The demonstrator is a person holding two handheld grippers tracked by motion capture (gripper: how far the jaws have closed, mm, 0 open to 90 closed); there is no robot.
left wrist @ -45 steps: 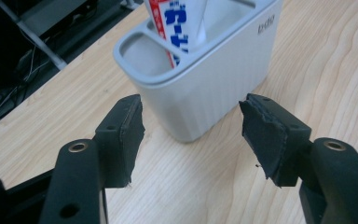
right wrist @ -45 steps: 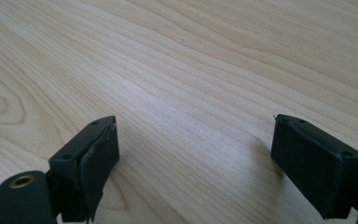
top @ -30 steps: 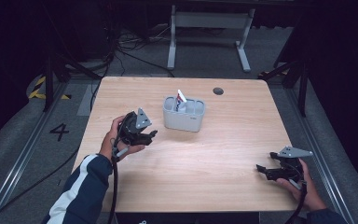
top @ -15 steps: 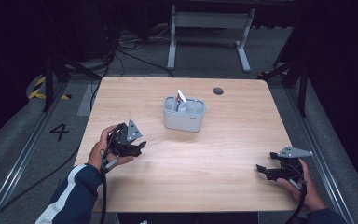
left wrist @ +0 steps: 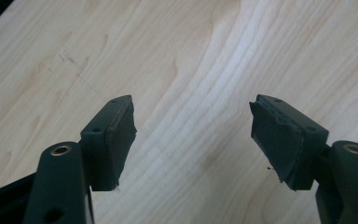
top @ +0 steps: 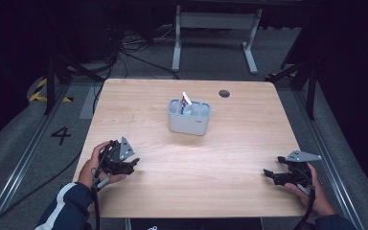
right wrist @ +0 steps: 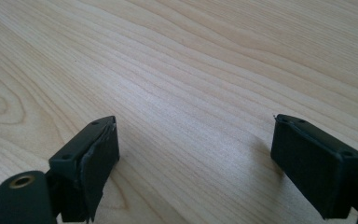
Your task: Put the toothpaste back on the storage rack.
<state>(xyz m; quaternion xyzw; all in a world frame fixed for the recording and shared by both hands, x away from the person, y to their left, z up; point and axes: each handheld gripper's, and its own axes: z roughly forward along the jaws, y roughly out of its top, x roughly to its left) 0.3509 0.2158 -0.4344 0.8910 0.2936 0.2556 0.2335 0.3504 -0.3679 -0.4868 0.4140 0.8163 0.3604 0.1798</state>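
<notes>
The grey caddy [top: 189,116] stands upright near the middle of the worktop [top: 230,158], a little toward its far edge. It has at least 2 compartments; a white tube with red and blue print [top: 185,102] leans in the left one, and I cannot tell what the others hold. Judging by this, the placing looks done, with little left beyond parking the tools.

The left gripper [top: 130,166] sits low over the near-left part of the worktop, well apart from the caddy. Its jaws have just been opening and stand spread, with bare wood between the pads [left wrist: 120,140] in the left gripper view. The right gripper [top: 268,173] rests at the near-right edge, jaws spread wide and holding nothing, its pads [right wrist: 99,161] over plain grain. Both hands carry no item.
</notes>
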